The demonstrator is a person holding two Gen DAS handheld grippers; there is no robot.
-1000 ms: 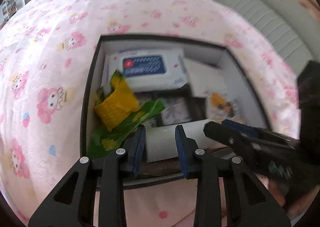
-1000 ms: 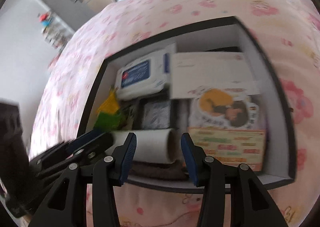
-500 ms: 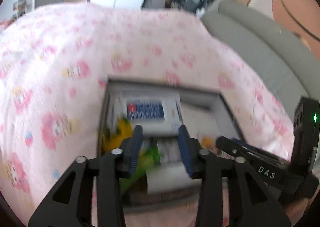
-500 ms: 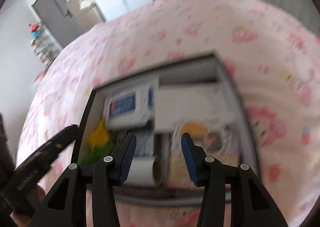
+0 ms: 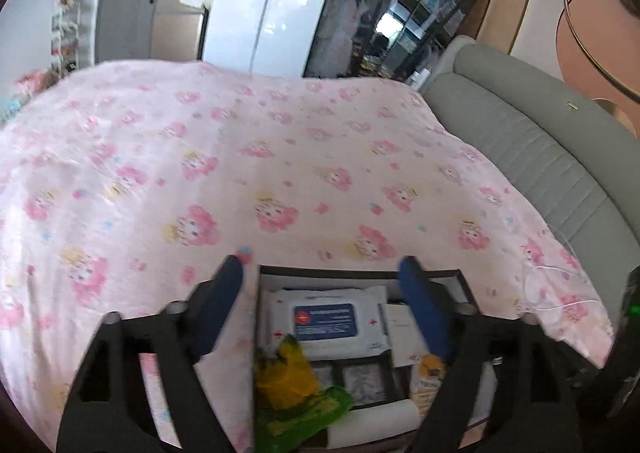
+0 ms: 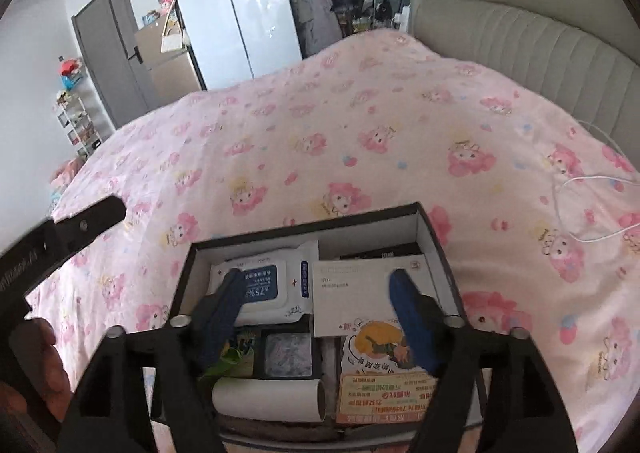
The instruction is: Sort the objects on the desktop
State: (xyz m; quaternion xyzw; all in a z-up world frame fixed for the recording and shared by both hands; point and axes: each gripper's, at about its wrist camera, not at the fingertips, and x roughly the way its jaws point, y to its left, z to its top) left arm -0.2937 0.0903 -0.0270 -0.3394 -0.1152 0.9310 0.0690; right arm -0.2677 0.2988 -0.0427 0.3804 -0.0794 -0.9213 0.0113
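A dark open box (image 6: 436, 237) lies on the pink bedspread, holding a wet-wipes pack (image 6: 276, 281), a white envelope (image 6: 360, 285), a snack packet (image 6: 380, 377), a white paper roll (image 6: 268, 399) and a small black-framed item (image 6: 288, 353). In the left wrist view the box (image 5: 360, 273) also shows a yellow-green wrapper (image 5: 292, 385) and the wipes (image 5: 324, 321). My left gripper (image 5: 320, 269) is open and empty above the box's far edge. My right gripper (image 6: 316, 279) is open and empty above the box.
The pink patterned bedspread (image 5: 240, 173) spreads around the box. A grey padded headboard (image 6: 520, 25) stands at the right. A white cable (image 6: 588, 193) lies on the bedspread at the right. The left gripper's body (image 6: 60, 237) reaches in from the left.
Both grippers have lifted and drawn back from the box, so more of the room shows. Both sets of jaws have opened wider. The paper roll stays in the box.
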